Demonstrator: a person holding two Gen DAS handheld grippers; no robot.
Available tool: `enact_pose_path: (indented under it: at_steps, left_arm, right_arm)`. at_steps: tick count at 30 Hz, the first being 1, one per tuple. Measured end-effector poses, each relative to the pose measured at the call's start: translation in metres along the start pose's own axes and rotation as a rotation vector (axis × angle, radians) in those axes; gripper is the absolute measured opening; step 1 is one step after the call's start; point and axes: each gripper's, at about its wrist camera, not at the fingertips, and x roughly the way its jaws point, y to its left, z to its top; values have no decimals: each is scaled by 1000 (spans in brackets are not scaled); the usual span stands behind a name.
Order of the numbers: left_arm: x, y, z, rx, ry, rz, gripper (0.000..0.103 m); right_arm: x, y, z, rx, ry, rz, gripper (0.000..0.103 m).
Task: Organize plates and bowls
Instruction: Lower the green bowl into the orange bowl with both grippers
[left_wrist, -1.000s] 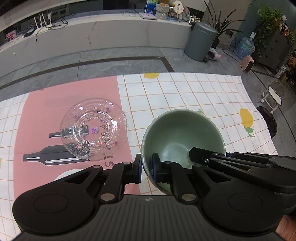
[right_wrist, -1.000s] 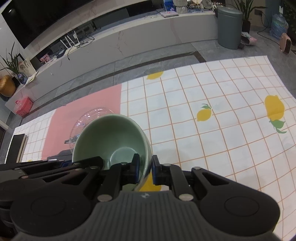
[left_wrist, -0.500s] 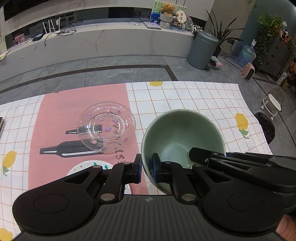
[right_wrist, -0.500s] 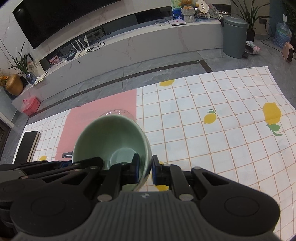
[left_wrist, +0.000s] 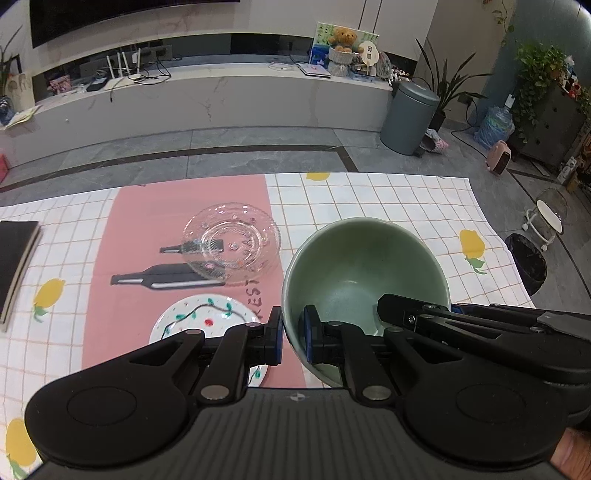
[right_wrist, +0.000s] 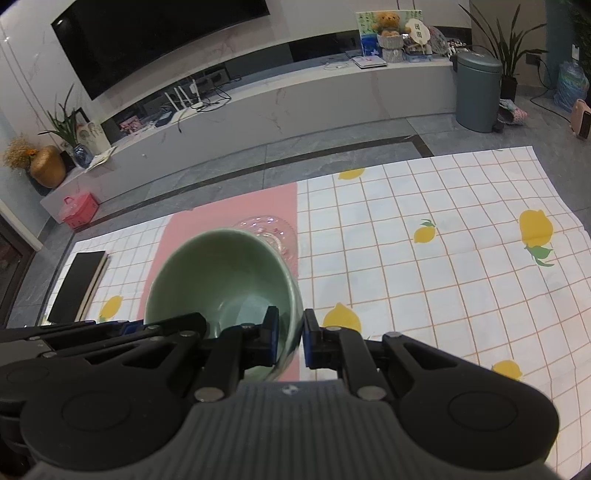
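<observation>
Checked white cloth (left_wrist: 369, 199) with lemon prints covers the worktop. At its left edge lies a black book (left_wrist: 14, 258), then a pink strip (left_wrist: 147, 206) carrying a clear glass plate (left_wrist: 231, 243) and, nearer, a white plate with a green vine pattern (left_wrist: 192, 321). Right of the strip the cloth lies bare out to its far and right edges, with grey floor (left_wrist: 221, 147) beyond. Above the cloth hangs a pale green bowl (left_wrist: 364, 273), smooth and glazed, tilted with its hollow showing. The left tongs (left_wrist: 293, 334) clamp its near-left rim, one pad inside and one outside; the right tongs (right_wrist: 290, 334) pinch the opposite rim likewise.
</observation>
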Motion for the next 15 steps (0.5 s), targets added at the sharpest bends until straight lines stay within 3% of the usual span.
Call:
enact_pose_path:
  at_steps: [15]
  left_arm:
    - [-21, 14, -68, -45, 37, 38, 13]
  right_arm:
    - [-8, 18, -67, -46, 60, 36, 11]
